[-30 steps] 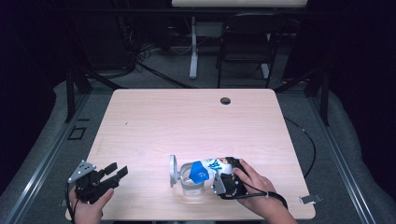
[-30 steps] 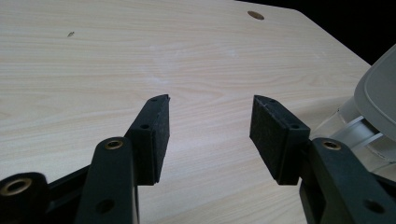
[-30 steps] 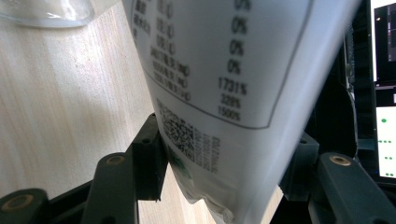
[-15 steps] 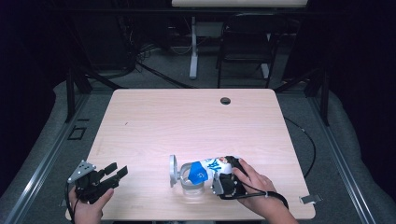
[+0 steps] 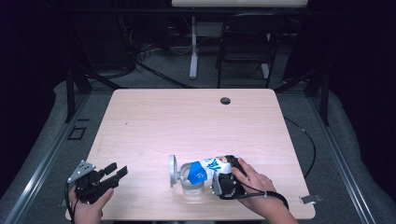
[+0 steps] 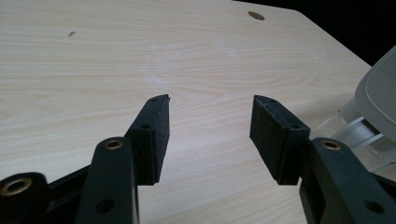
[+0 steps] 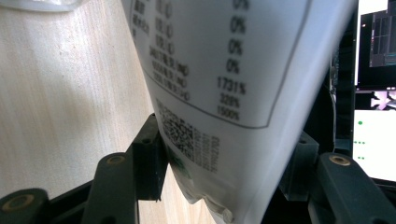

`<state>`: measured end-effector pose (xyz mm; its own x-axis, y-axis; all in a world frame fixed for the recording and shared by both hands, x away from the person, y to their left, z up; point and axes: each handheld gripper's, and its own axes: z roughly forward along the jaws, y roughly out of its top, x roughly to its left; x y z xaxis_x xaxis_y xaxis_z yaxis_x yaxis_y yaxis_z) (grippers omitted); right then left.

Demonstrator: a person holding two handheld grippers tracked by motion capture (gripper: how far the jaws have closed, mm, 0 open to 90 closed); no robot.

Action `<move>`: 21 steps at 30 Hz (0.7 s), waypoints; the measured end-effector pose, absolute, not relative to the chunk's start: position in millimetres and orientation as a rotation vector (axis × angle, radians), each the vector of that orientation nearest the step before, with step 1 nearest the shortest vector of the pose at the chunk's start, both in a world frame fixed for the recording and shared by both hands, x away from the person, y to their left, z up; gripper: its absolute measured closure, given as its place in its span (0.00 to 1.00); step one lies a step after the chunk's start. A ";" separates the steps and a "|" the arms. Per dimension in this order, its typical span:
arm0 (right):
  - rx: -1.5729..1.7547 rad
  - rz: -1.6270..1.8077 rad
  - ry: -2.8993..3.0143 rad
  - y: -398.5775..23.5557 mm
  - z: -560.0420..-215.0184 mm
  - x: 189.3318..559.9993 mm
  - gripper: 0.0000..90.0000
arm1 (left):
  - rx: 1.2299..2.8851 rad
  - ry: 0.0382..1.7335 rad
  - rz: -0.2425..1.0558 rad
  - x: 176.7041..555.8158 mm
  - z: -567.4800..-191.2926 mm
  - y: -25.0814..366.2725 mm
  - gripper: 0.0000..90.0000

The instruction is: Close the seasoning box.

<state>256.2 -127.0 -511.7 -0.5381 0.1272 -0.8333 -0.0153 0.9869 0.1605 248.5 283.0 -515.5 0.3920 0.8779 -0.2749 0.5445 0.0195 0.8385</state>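
No change vs. earlier frame. R gripper (image 5: 223, 173) clamped on pouch (image 5: 208, 167), tilted over clear jar (image 5: 191, 182), near front table (image 5: 196, 116) edge. L gripper (image 5: 113, 172) agape, empty, front-left corner; far half open.

Table (image 5: 187, 121) was pale blond wood, fine straight grain running across it, one small dark round hole (image 5: 225, 101) near its far edge. My left gripper (image 5: 114, 171) was black, its jaws matte black with brass-coloured rings around the screw holes; a grey plate sat on top. My right gripper (image 5: 223, 179) was black too, same brassy rings. The pouch (image 5: 205, 169) I held in it was white with a blue patch and blue lettering; its back panel (image 7: 224, 70) was white with grey-black print, a thin dark border line and a dense black code block. The container (image 5: 191, 179) was clear, its round lid (image 5: 173, 171) pale grey.
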 end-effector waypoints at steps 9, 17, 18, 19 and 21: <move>0.059 0.155 2.120 -125.5 -510.5 256.2 0.50 | 1.652 1.276 0.418 248.6 -515.6 283.1 0.54; 0.060 0.160 2.120 -125.4 -511.0 256.7 0.50 | 1.649 1.277 0.418 248.7 -515.7 283.3 0.54; 0.059 0.159 2.120 -125.3 -511.0 256.6 0.50 | 1.650 1.277 0.416 248.6 -515.6 283.5 0.54; 0.050 0.139 2.120 -124.7 -509.9 256.5 0.50 | 1.651 1.278 0.418 248.7 -515.8 283.8 0.54; 0.047 0.140 2.115 -124.5 -510.2 256.6 0.50 | 1.647 1.279 0.419 248.9 -516.3 283.9 0.54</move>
<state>256.6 -124.5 -510.2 -0.5218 0.0904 -0.8483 -0.0224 0.9926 0.1195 248.9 283.9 -516.3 0.3885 0.8785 -0.2781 0.5440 0.0250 0.8387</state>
